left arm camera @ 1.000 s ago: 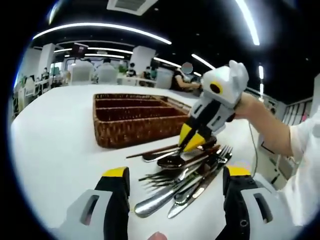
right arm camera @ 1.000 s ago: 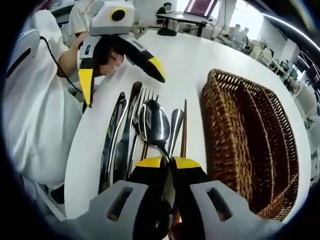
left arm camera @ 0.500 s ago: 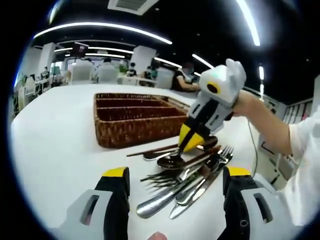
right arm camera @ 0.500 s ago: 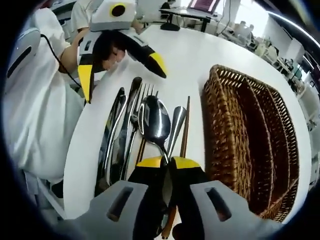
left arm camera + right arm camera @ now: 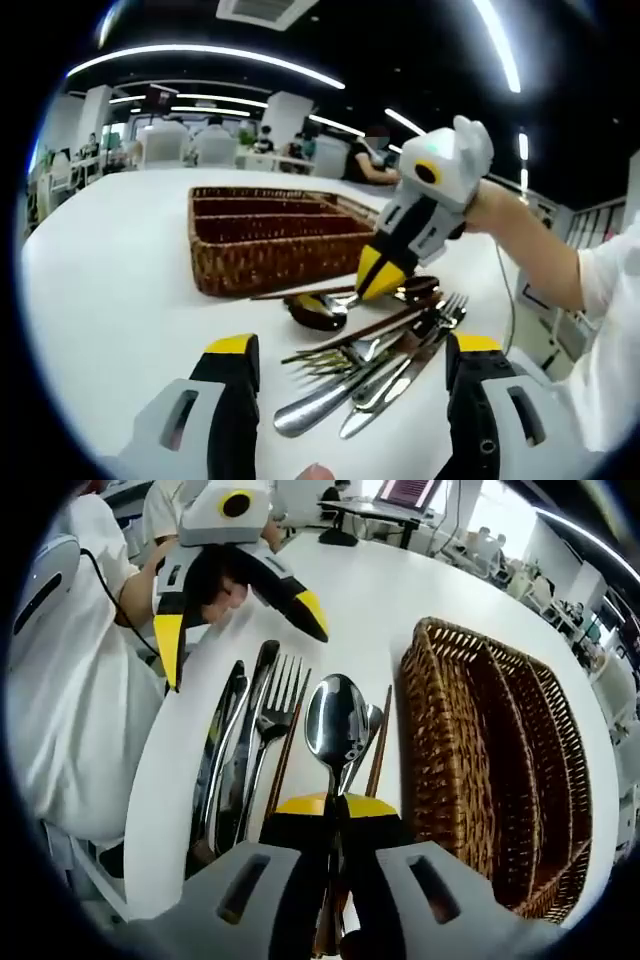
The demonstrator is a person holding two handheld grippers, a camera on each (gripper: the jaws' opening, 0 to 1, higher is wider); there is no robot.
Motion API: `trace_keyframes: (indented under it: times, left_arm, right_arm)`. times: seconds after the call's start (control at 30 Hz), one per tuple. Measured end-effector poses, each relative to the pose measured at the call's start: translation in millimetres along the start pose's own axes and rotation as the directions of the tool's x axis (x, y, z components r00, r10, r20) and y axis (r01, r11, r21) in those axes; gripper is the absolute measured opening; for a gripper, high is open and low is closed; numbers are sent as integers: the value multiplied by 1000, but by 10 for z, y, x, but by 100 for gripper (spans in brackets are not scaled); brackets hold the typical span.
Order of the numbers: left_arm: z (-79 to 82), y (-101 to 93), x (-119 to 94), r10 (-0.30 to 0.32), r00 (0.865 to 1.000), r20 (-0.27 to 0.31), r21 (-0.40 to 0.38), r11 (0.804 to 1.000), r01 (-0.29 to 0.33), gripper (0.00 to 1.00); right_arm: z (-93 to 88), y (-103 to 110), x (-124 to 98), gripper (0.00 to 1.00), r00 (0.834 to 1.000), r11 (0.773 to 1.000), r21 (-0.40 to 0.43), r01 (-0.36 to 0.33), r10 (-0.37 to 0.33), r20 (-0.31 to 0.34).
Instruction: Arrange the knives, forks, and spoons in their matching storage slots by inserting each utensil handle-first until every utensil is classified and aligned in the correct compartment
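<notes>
My right gripper (image 5: 335, 805) is shut on the handle of a shiny spoon (image 5: 337, 720), which it holds just above the pile with the bowl pointing away. In the left gripper view the same right gripper (image 5: 375, 278) reaches in from the right, and the spoon (image 5: 315, 308) hangs low in front of the wicker cutlery basket (image 5: 240, 270). The remaining knives (image 5: 225, 760), a fork (image 5: 280, 705) and brown chopsticks (image 5: 378, 750) lie side by side on the white table. My left gripper (image 5: 350, 345) stands open over the near end of the pile (image 5: 370, 365), holding nothing.
The basket (image 5: 440, 770) has three long compartments, all bare. White tabletop (image 5: 110, 290) lies open to the left of the pile. A person's sleeve (image 5: 70, 700) and arm are close on the pile's other side. People sit at distant tables.
My right gripper has lifted the spoon off the pile and shifted it toward the basket. The fork beneath it has come into sight. The left gripper has stayed where it was.
</notes>
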State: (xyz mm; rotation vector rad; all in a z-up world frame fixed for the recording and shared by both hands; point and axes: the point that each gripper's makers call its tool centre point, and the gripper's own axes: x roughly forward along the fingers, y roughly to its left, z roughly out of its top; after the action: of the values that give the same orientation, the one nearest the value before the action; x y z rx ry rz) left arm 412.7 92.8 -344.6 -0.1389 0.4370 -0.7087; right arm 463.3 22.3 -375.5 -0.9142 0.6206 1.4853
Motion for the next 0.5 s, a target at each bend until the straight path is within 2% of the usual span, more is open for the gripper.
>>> trace_keyframes:
  times: [0.33, 0.5]
  left_arm:
    - [-7, 8, -10, 2, 1000, 2, 0, 1000, -2, 76]
    - [-16, 14, -13, 4, 1000, 3, -3, 1000, -4, 76]
  right_arm:
    - [88, 5, 21, 3, 1000, 1000, 14, -9, 9, 19]
    - [89, 91, 53, 3, 1000, 999, -24, -24, 24, -13]
